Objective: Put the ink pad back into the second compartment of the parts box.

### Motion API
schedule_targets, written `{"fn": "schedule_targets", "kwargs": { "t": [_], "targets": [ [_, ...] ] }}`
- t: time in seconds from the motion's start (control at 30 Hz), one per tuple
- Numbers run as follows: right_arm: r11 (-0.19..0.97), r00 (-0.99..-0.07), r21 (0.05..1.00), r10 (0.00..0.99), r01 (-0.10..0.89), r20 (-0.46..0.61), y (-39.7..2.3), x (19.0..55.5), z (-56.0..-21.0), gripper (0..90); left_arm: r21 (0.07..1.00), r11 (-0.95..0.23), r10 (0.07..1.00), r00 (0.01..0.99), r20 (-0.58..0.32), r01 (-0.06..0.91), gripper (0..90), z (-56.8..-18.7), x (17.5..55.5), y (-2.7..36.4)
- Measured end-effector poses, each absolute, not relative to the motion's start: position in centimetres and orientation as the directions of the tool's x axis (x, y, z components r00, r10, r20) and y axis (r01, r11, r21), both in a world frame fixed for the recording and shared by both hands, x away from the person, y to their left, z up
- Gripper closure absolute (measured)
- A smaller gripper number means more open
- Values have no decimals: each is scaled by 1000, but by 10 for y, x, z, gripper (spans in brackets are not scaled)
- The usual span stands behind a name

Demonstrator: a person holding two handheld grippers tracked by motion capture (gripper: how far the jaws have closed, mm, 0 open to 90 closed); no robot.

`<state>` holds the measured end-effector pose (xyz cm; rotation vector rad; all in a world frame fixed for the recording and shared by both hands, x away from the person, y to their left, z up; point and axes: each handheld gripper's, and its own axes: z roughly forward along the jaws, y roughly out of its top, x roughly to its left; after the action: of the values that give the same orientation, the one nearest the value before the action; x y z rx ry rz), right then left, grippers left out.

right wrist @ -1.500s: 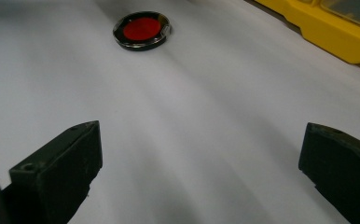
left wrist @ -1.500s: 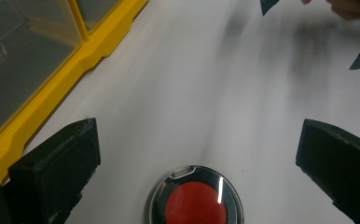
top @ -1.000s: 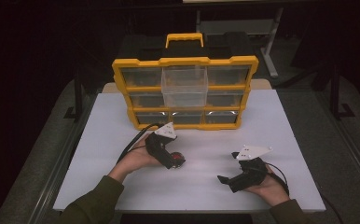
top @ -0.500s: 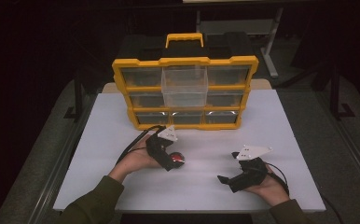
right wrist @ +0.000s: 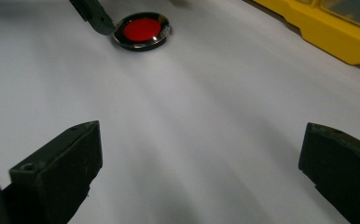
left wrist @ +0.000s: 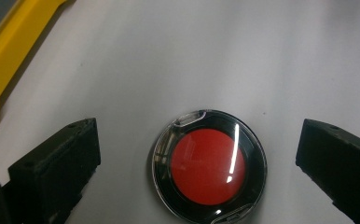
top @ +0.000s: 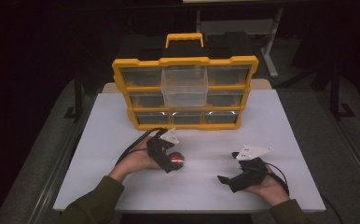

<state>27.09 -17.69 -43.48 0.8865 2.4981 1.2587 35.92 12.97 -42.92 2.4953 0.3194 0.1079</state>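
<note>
Red-centred and round, the disc (left wrist: 209,167) lies flat, face up, with no long axis, between the spread left claw (top: 174,162). Right claw (top: 228,181) gapes, apparently empty. White bench (top: 280,135); yellow drawer organiser (top: 184,93) beyond; dark room.

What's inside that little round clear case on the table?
The round case holds a red disc in a black ring beneath a clear lid. Whatever lies under the disc is covered. The left gripper straddles it, open.
</note>
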Motion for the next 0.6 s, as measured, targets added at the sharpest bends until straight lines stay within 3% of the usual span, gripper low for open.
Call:
{"fn": "schedule_targets", "kwargs": {
  "t": [0.5, 0.6],
  "targets": [
    [452, -797, 786, 598, 423, 85, -177, 271, -435, 0, 542, -817, 233, 973, -2, 197, 0, -436, 357, 126],
    [451, -797, 786, 598, 423, 86, -178, 271, -435, 0, 541, -818, 228, 974, -4, 194, 42, -437, 357, 127]
  ]
}}
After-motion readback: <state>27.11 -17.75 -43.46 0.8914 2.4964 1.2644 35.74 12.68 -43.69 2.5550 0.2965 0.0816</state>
